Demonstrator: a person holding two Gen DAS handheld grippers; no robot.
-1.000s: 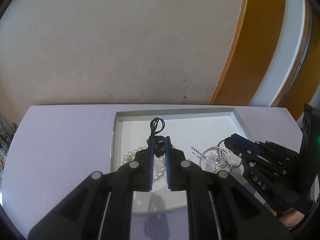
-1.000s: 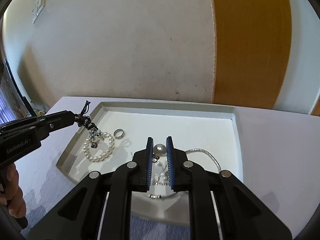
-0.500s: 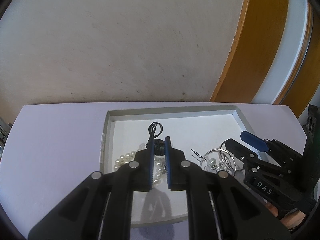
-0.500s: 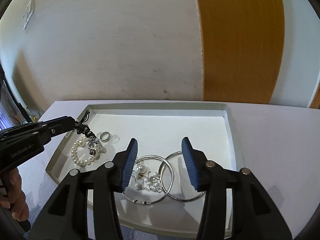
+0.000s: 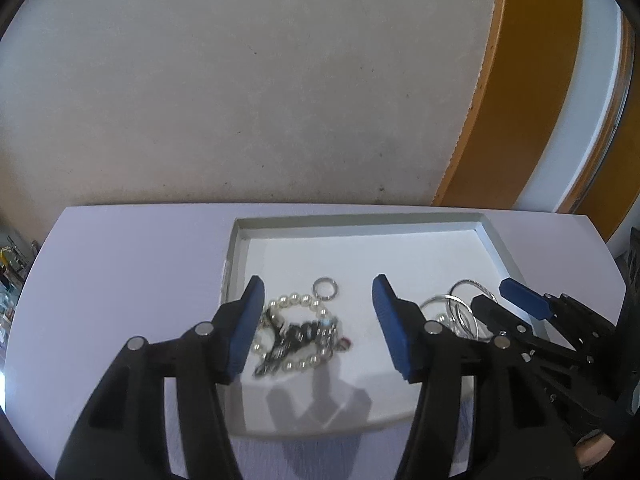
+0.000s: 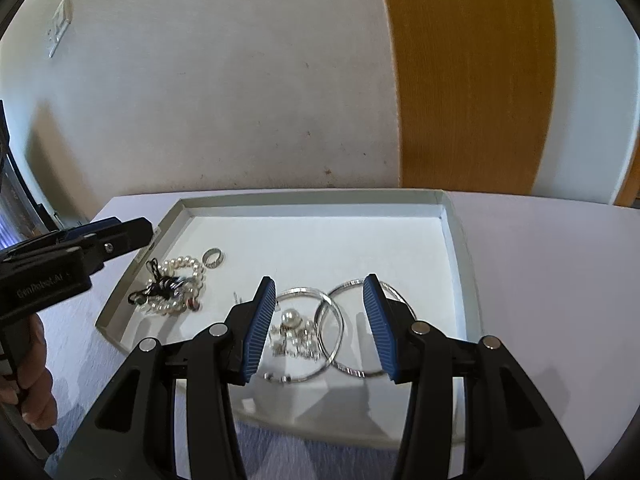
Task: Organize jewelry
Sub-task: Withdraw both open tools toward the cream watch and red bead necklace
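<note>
Writing: the left gripper point(image 6: 132, 236) body, seen from the right wrist view, carries white lettering that reads roughly "GenRobot.AI"; partly blurred. No other legible text on the tray or jewelry.

Left gripper point(image 5: 318, 320): jaws opening, pads apart and clear of everything. Below and between them, lying in the tray point(image 5: 360, 224): pearl bracelet point(image 5: 298, 330) with a black cord point(image 5: 280, 344) bunched across it, slightly blurred. Small ring point(image 5: 325, 289) just beyond the bracelet, touching or nearly so; cannot tell which.

Right gripper point(image 6: 320, 320): jaws standing moderately wide, nothing pinched. Under them in the tray point(image 6: 312, 198): two silver hoops point(image 6: 332, 332) overlapping, and a cluster of pearl pieces point(image 6: 294, 330) inside the left hoop. From the left wrist view the right gripper point(image 5: 508, 300) sits over the tray's right side, above the hoops point(image 5: 460, 312).

A hand point(image 6: 36, 384) holds the left gripper's grip at the frame's left edge.

Surface: white shallow tray with low grey-white rim, on a pale lilac-white table point(image 5: 120, 280). Bracelet group at the tray's left, hoops centre-right, the two well apart.

Room: off-white wall point(image 6: 220, 100), scuffed and speckled near the table line; a wall plate point(image 6: 58, 24) upper left; wood-toned panel point(image 6: 472, 80) to the right.
</note>
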